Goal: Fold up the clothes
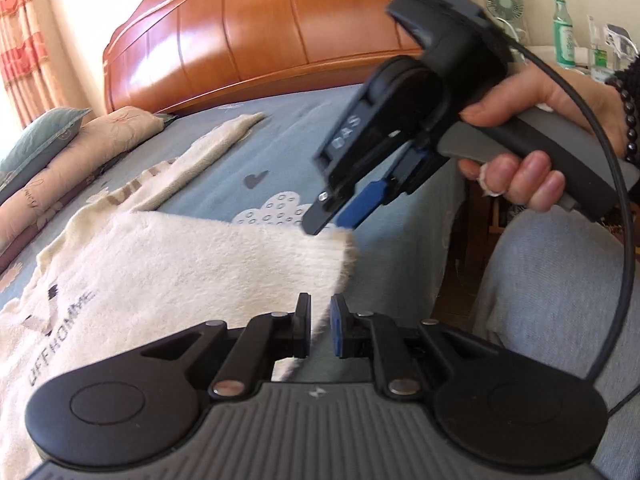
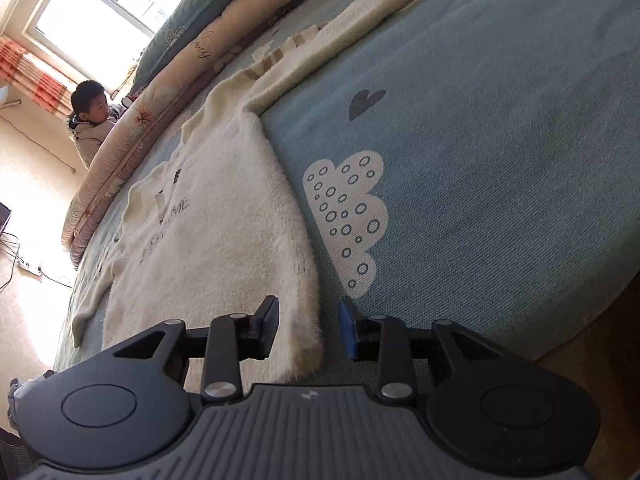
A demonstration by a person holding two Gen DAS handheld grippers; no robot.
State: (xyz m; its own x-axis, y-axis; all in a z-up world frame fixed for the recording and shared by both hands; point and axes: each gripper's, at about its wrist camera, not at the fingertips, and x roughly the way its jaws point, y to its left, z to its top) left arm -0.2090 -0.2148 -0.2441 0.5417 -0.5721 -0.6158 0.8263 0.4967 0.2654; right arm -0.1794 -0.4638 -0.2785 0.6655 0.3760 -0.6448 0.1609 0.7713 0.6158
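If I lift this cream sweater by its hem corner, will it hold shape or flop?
The cream sweater will probably flop: it lies limp and flat on the bedspread. Its fuzzy pile should grip the pads, not slip. The far sleeve would likely drag behind.

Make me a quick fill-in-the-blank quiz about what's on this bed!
1. The cream sweater lies on a ____ bedspread.
2. Beside the sweater, the bedspread shows a white ____ with circles.
3. The headboard is made of ____.
4. Above the white shape is a small dark ____.

Missing: blue; cloud; wood; heart
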